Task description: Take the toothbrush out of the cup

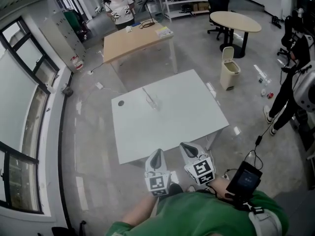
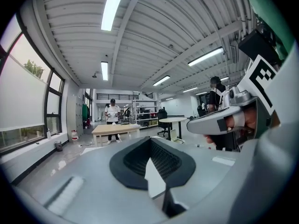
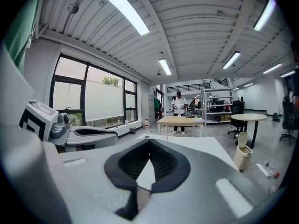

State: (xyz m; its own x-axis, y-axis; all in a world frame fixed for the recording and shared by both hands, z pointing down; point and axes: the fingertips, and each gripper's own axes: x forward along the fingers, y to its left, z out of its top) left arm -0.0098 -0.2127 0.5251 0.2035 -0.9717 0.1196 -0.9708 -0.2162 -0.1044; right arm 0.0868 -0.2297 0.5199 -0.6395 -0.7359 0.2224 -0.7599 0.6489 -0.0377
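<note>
Head view, looking steeply down. The toothbrush [image 1: 147, 94] stands in the clear cup [image 1: 154, 103], with its handle leaning toward the upper left above the rim. The cup sits upright near the middle of the white bench [image 1: 197, 117], slightly toward the far edge. A small dark round spot [image 1: 121, 103] lies on the bench surface to the left of the cup and apart from it (what it is cannot be told). At the bench's near edge, well apart from the cup, the left tongs [image 1: 157, 153] and the right tongs [image 1: 186, 145] sit side by side and point toward the bench. Each has its marker cube behind it, and the wearer's green shirt [image 1: 206, 215] fills the bottom of the frame.

Left gripper view: the left tongs [image 2: 150, 140] are pressed together with nothing between them, and the white bench shows through the gap behind the tips.

Right gripper view: the right tongs [image 3: 149, 142] likewise meet at the tips and pinch nothing.

Beyond the bench stand a wooden table [image 1: 133, 43] with a person in a white shirt [image 1: 121, 6] behind it, a lidded bin [image 1: 229, 69] to the right, and a round table [image 1: 235, 21] farther back.
</note>
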